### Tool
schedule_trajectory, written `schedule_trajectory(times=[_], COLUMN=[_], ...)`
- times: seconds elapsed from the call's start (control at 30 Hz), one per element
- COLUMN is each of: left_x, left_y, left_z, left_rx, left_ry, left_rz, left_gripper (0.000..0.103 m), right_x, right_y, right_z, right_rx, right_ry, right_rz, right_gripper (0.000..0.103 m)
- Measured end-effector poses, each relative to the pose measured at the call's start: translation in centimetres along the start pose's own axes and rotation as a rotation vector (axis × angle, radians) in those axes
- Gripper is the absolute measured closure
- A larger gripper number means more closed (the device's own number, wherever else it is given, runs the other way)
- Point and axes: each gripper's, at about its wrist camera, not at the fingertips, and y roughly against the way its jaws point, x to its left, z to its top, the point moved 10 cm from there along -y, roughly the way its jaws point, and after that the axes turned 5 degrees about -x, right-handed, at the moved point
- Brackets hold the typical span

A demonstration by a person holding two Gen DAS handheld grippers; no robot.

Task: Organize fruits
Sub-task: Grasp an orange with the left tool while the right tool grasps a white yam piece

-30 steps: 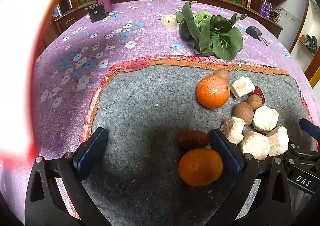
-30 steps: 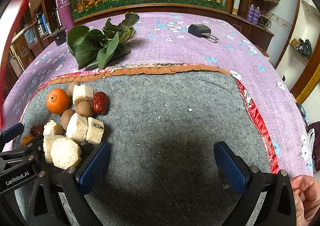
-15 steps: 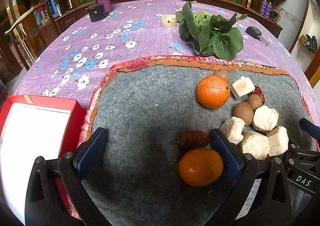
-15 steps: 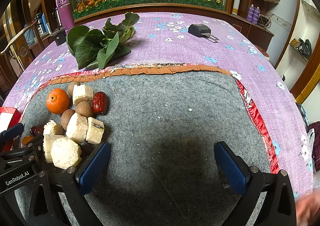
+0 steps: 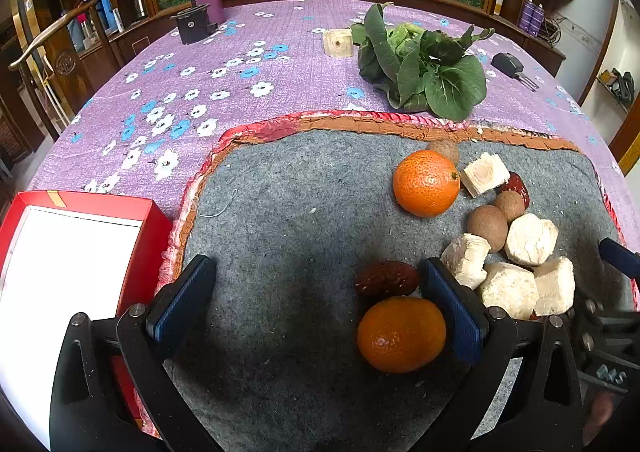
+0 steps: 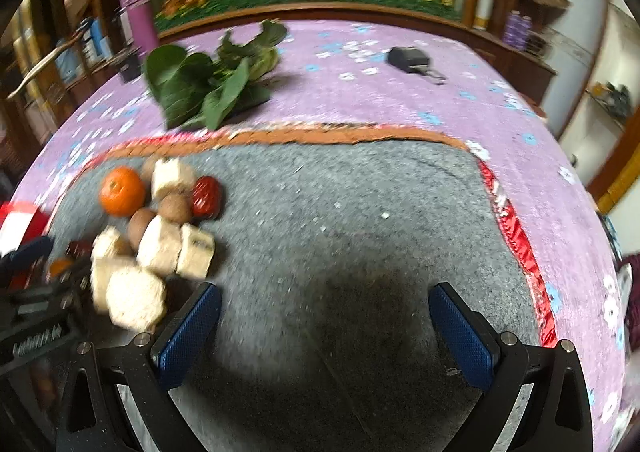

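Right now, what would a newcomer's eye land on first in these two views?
Two bright oranges on the grey felt mat: the near orange just inside the open left tool's right finger, the far orange beyond it. Next, the red box with a white inside at the mat's left edge, then the leafy greens on the purple flowered cloth.

No legible text on anything in either view.

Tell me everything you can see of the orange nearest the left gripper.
The near orange is round, glossy, deep orange with a small highlight, and looks whole and unpeeled. It rests on the grey felt mat, just inside the open left gripper's right finger, close against its blue pad. A dark red date lies right behind it, seemingly touching.
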Motion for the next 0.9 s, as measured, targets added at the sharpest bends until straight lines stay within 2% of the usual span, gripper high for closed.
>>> schedule_trajectory(times=[0.1,0.17,0.23,0.33,0.47,0.53,0.6,0.63,0.67,0.73,0.8,0.83,0.9], left_x=[-0.6,-0.2,0.1,1.6,2.4,2.4,2.4,2.1,1.8,1.2,0.6,0.2,-0.7], left_y=[1.0,3.3,6.1,9.3,11.5,11.9,11.8,11.9,11.8,11.5,11.1,10.8,10.3], left_z=[-0.6,-1.4,-1.8,-2.5,-2.8,-2.8,-3.0,-3.0,-3.1,-3.2,-3.2,-3.1,-3.0], left_rx=[0.028,-0.005,-0.055,-0.083,-0.054,-0.066,-0.053,-0.056,-0.054,-0.054,-0.055,-0.048,-0.052], left_ry=[-0.061,-0.081,-0.093,-0.096,-0.164,-0.185,-0.205,-0.218,-0.235,-0.248,-0.251,-0.256,-0.286], left_rz=[-0.040,-0.038,-0.046,-0.024,0.001,0.012,0.013,0.011,0.004,-0.016,-0.037,-0.049,-0.063], left_gripper=[0.002,0.002,0.002,0.002,0.002,0.003,0.003,0.003,0.003,0.003,0.007,0.009,0.015], right_x=[0.3,-0.1,0.0,1.5,4.0,5.3,6.2,6.3,6.6,6.8,6.7,6.5,5.6], right_y=[1.1,2.0,3.4,5.2,5.2,4.4,3.2,2.8,2.5,2.5,3.1,3.1,3.7], right_z=[-1.3,-2.0,-2.3,-1.2,0.1,0.3,0.2,0.1,0.1,0.2,0.0,-0.3,-0.8], right_rx=[0.054,0.053,0.030,-0.030,-0.043,-0.015,0.016,0.025,0.026,0.029,0.033,0.043,0.058], right_ry=[0.094,0.105,0.089,0.089,0.090,0.086,0.068,0.058,0.044,0.002,0.020,0.038,0.010], right_rz=[0.089,0.124,0.185,0.275,0.324,0.320,0.330,0.336,0.360,0.420,0.444,0.431,0.475], right_gripper=[0.000,0.000,0.000,0.000,0.001,0.010,0.029,0.030,0.033,0.047,0.076,0.076,0.076])
